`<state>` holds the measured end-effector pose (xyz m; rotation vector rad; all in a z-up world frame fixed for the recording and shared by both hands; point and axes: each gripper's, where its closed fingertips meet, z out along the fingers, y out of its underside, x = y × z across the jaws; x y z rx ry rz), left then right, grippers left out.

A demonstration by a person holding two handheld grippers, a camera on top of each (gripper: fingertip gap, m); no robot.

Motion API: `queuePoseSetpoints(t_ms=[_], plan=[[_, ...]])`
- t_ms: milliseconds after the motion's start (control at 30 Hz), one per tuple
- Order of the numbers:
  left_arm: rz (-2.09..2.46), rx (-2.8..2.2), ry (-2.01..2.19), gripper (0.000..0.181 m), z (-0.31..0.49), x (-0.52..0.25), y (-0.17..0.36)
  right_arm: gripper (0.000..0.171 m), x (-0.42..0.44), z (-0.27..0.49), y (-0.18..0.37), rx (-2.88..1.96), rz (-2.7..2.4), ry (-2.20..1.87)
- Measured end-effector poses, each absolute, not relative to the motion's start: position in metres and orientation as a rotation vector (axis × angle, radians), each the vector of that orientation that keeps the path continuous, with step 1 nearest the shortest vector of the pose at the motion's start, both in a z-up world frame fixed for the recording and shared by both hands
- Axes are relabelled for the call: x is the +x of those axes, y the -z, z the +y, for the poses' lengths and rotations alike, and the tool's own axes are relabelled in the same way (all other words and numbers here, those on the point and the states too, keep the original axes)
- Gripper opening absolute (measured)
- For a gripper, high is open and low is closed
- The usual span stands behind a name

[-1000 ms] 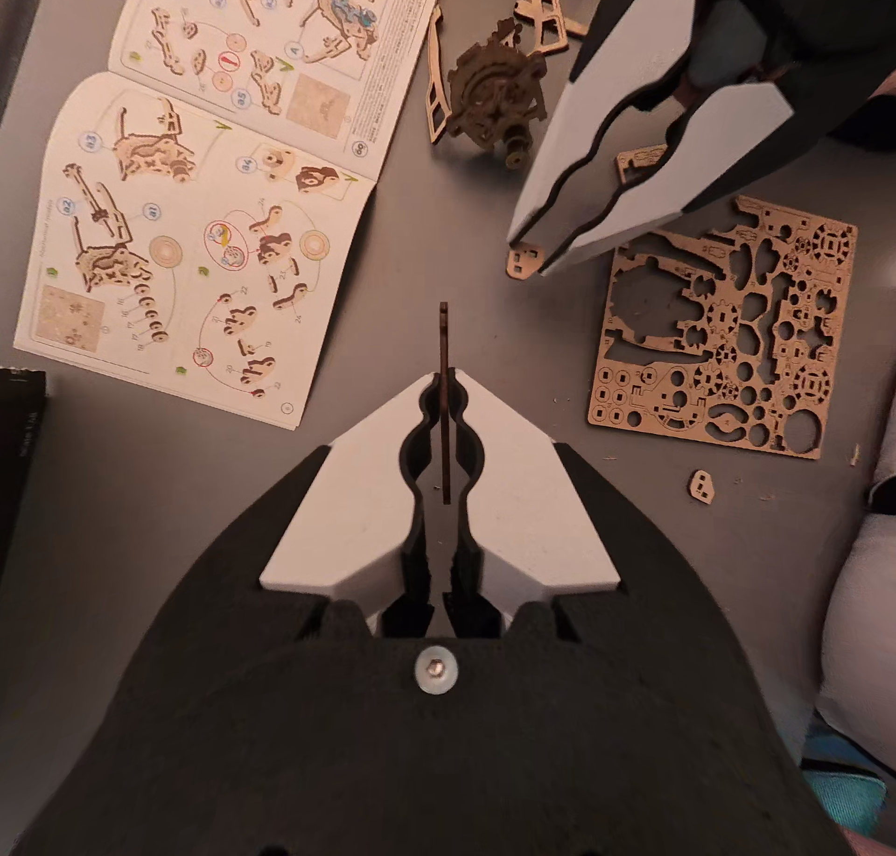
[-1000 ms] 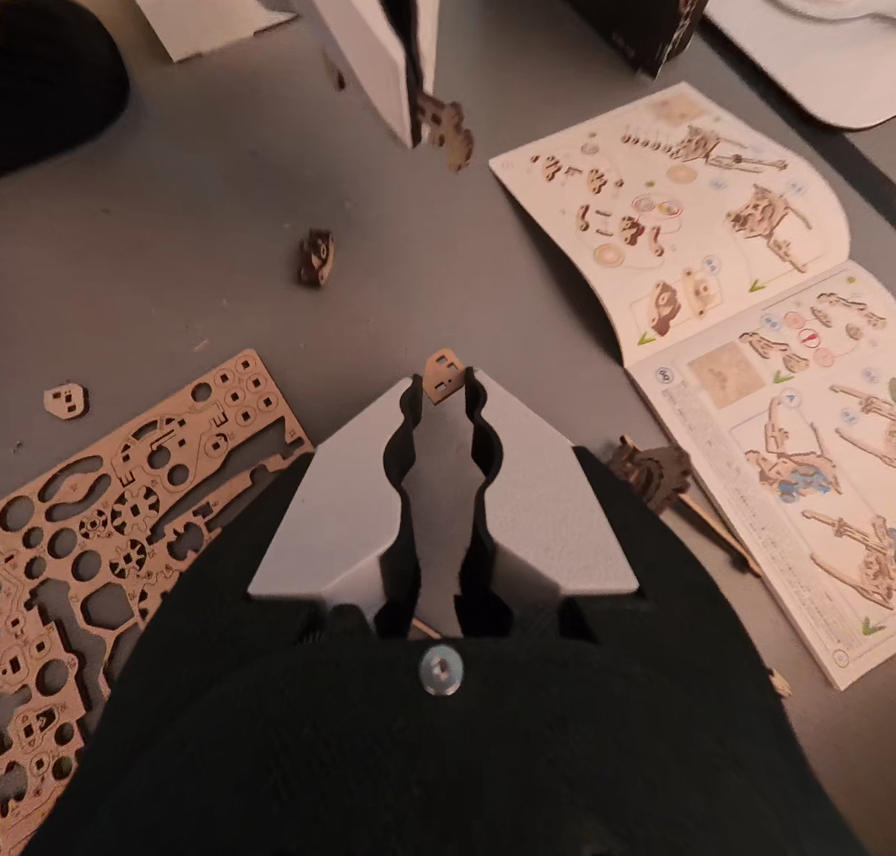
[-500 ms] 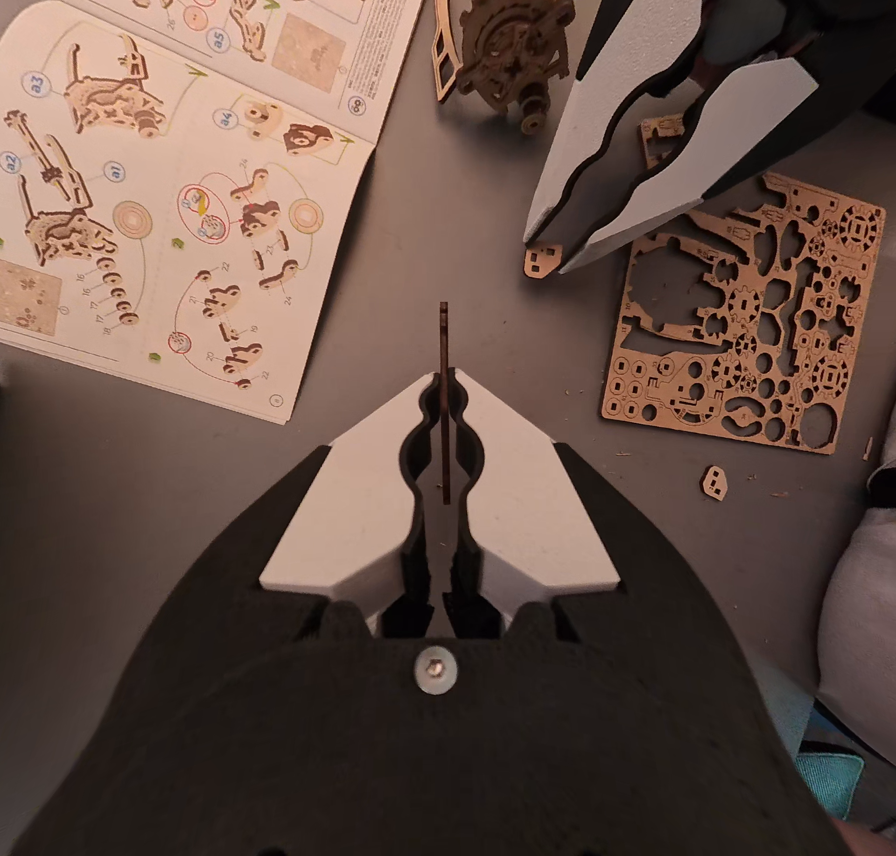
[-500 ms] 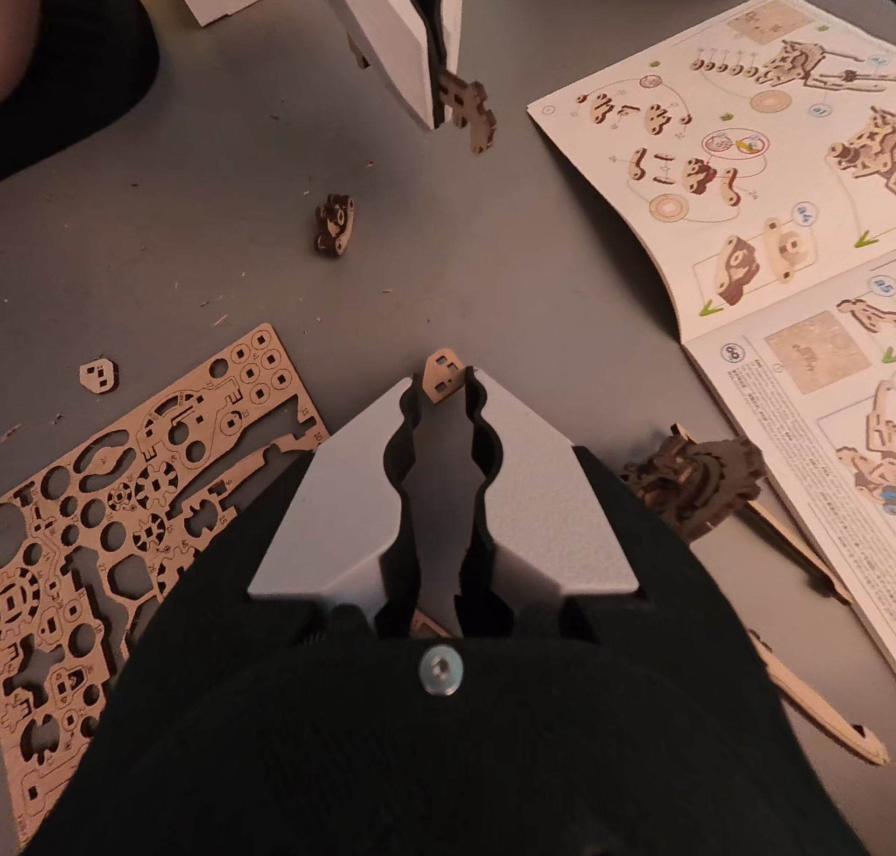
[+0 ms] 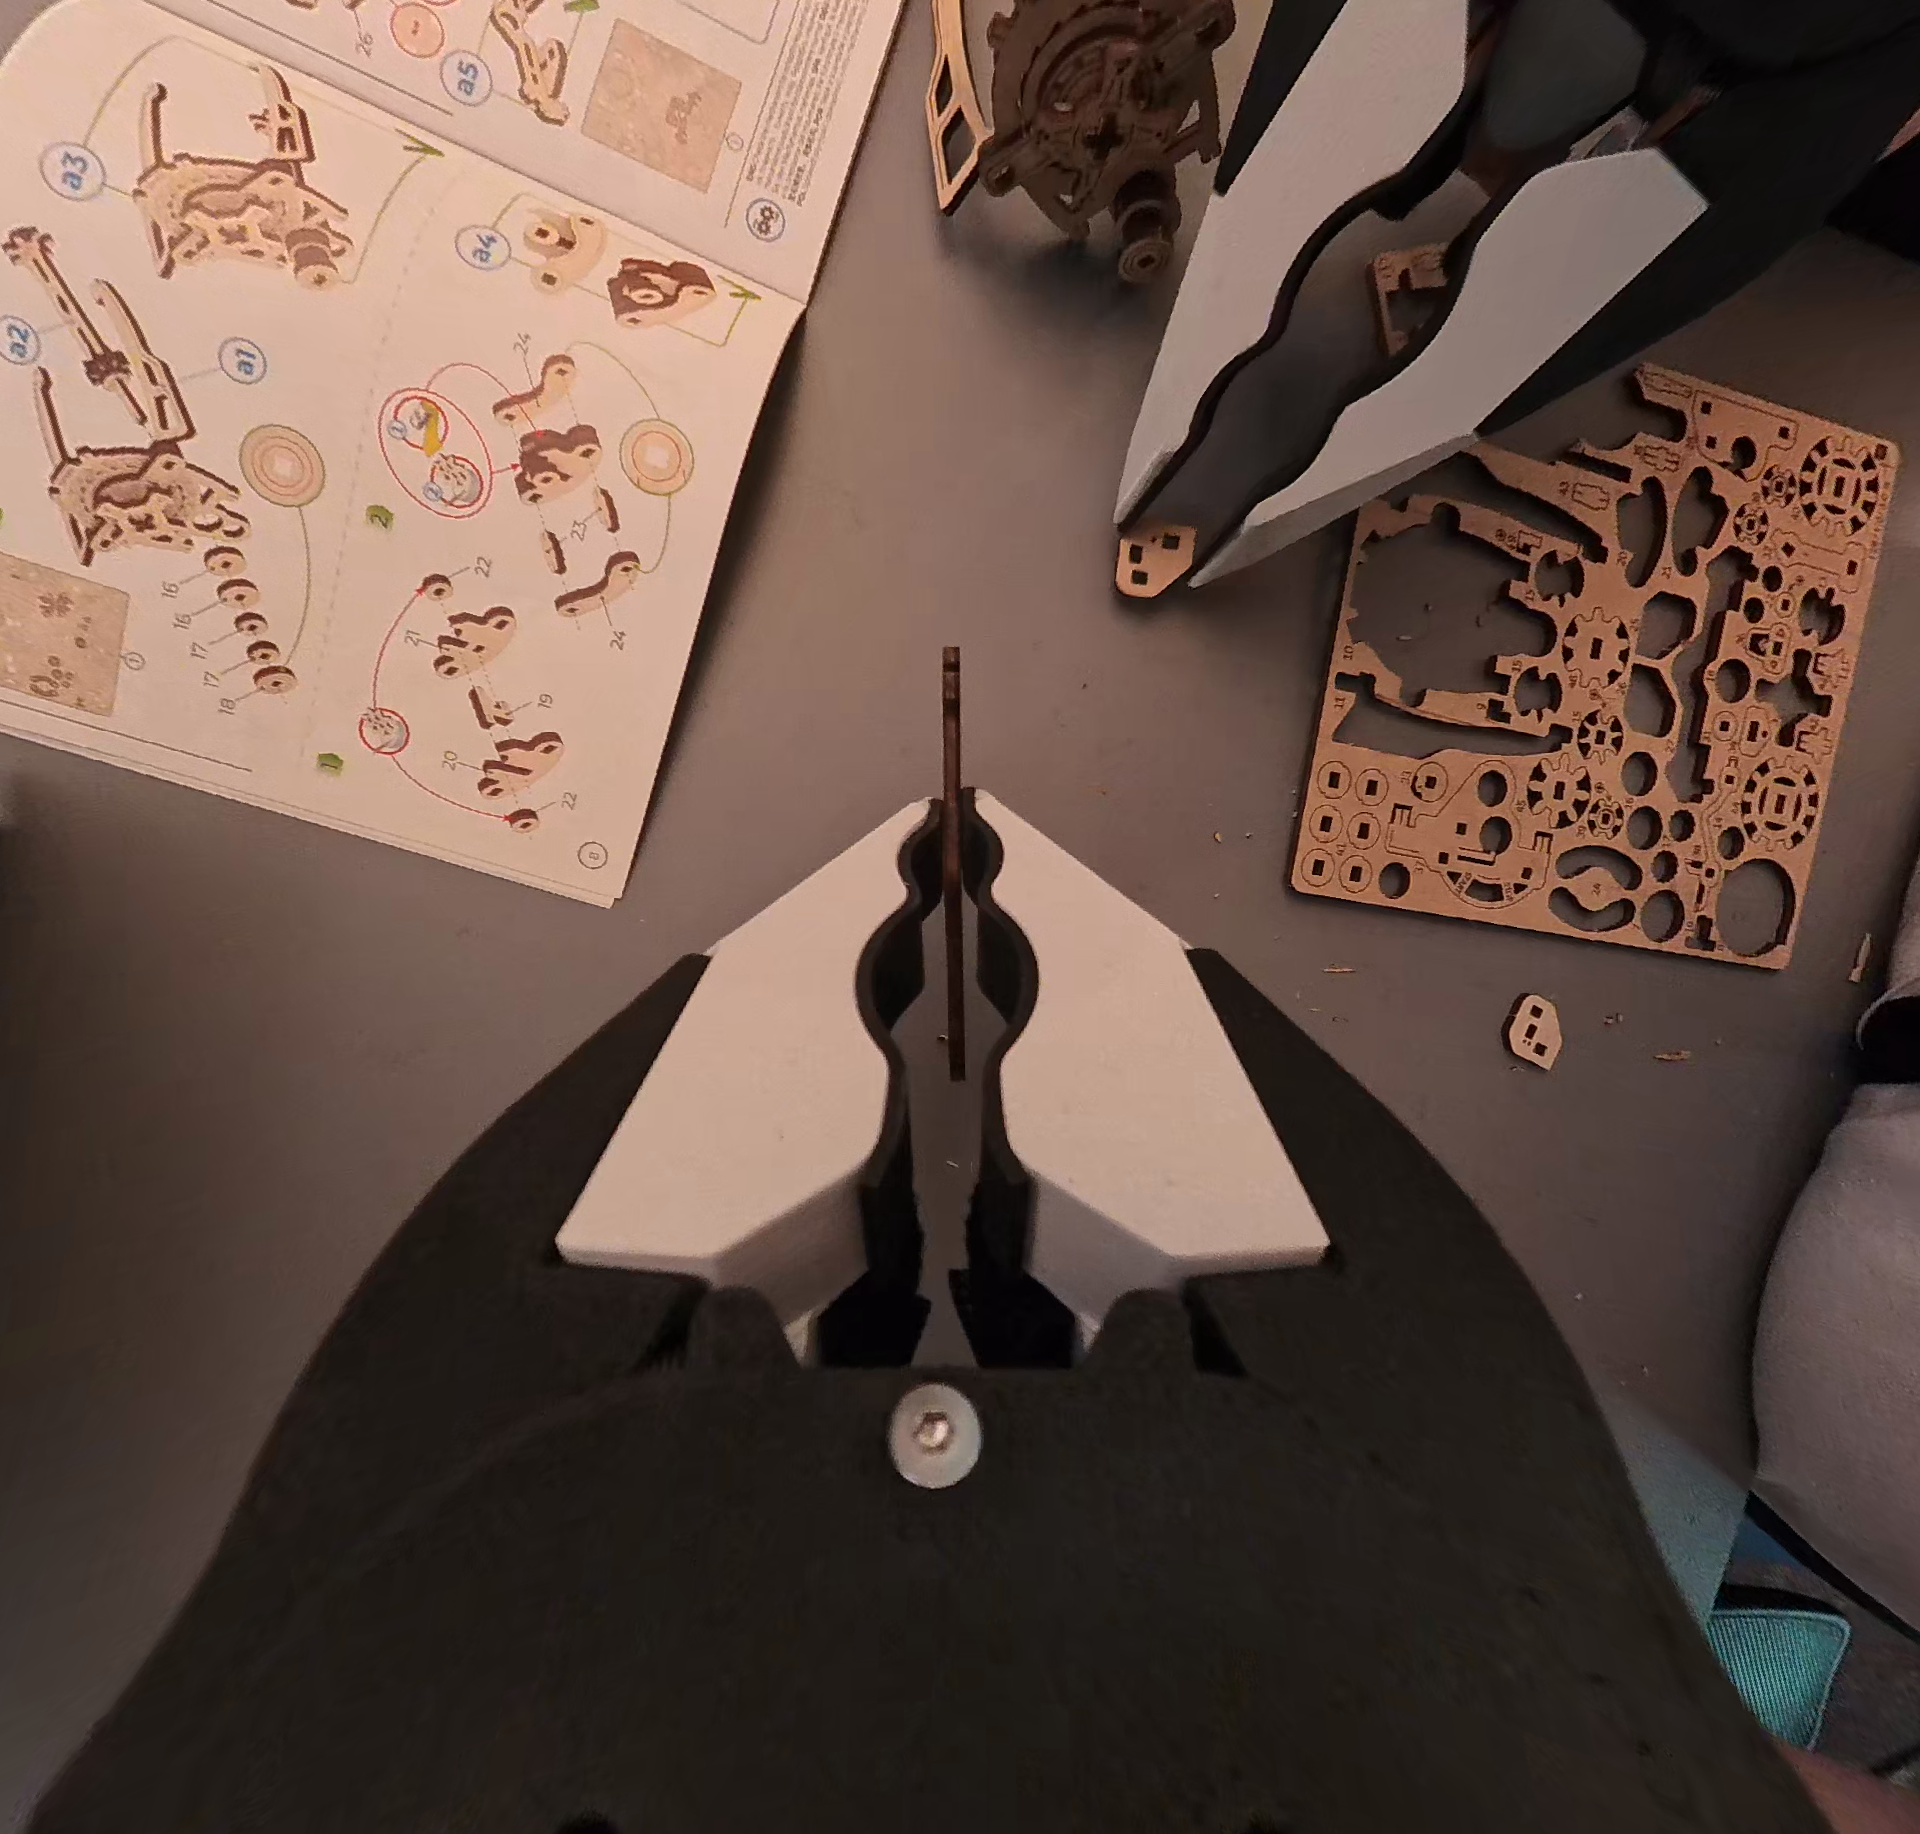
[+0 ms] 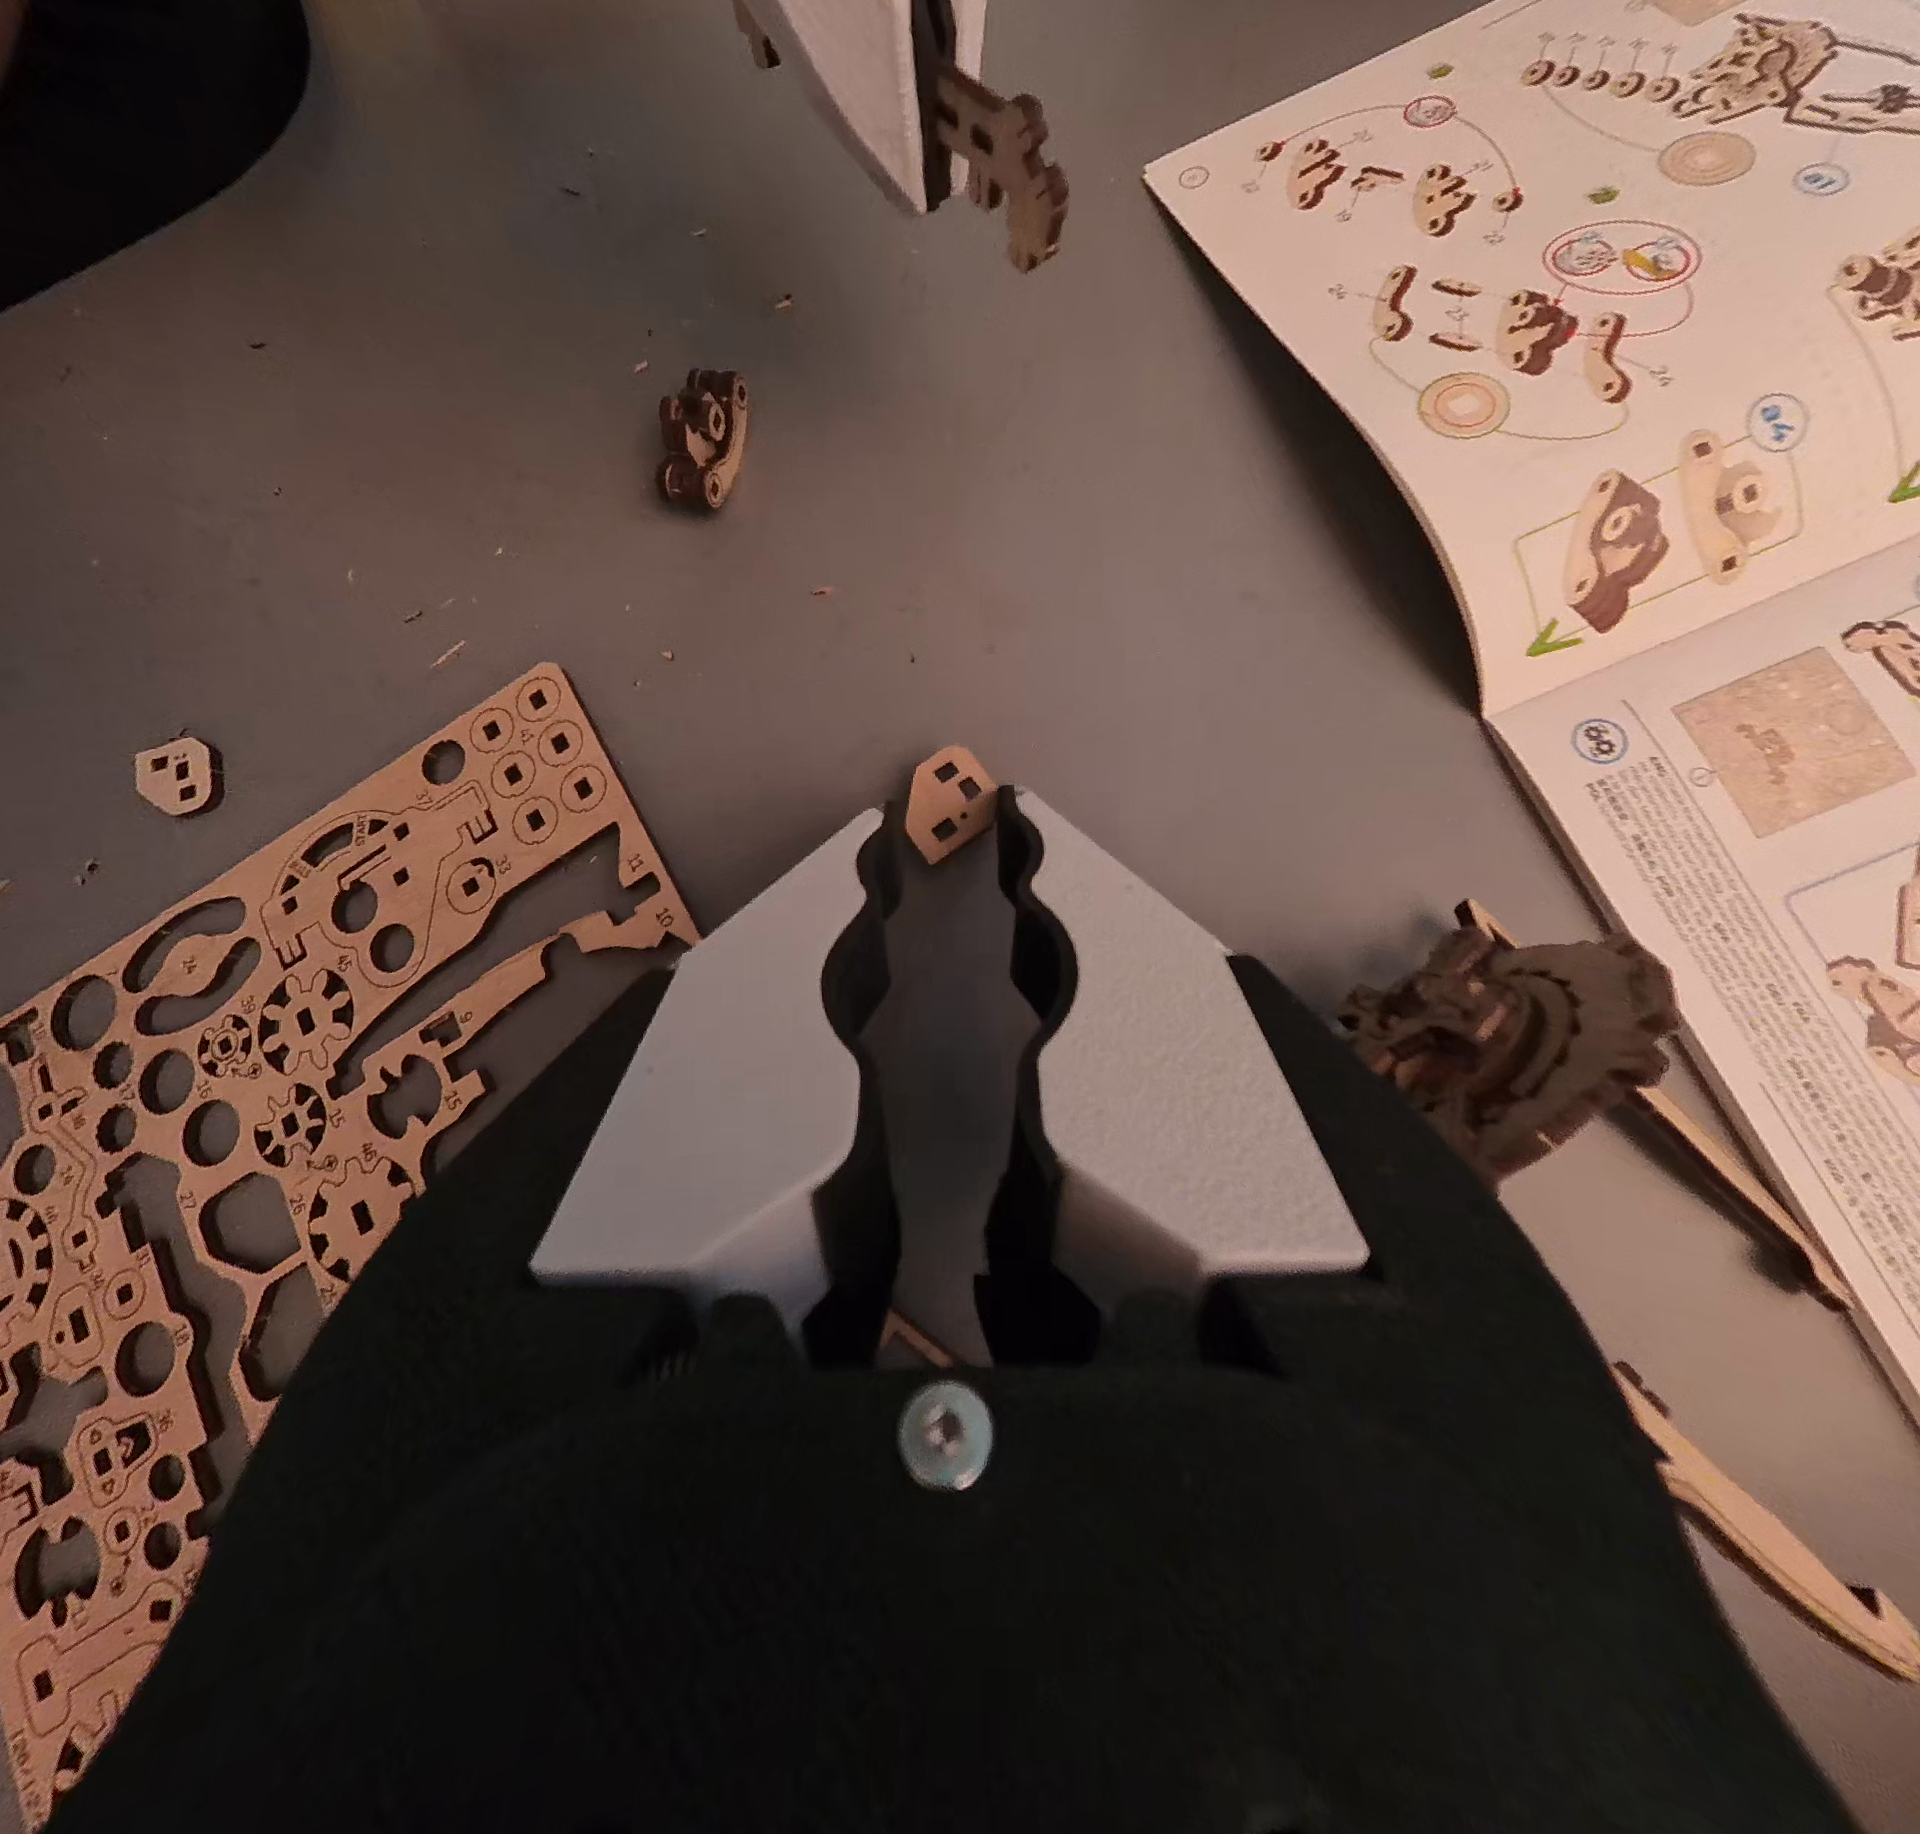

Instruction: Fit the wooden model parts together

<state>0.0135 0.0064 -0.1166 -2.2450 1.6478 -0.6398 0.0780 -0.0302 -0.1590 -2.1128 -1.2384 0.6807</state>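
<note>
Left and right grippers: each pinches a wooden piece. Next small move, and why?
Probably bring the right gripper and its small slotted piece toward the notched piece pinched in the left gripper. Both are shut on parts held above the table, and a clear gap separates the two pieces, so nothing can mate yet.

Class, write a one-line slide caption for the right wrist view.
Right gripper pinches a small wooden piece above the grey table, facing the left gripper's notched part.
</note>
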Motion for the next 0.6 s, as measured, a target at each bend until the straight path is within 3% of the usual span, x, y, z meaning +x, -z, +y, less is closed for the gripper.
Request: queuePoseSetpoints(t_ms=[200,300,600], plan=[[1.650,-2.230,0.633,0.000,0.006,0.014,0.113,0.018,0.080,-0.030,0.164,-2.128,-1.263,-0.666],[1.649,-2.222,0.635,0.000,0.005,0.014,0.110,0.027,0.082,-0.029,0.161,-2.131,-1.288,-0.656],[1.641,-2.206,0.620,0.000,0.006,0.013,0.104,0.021,0.083,-0.048,0.162,-2.244,-1.322,-0.708]])
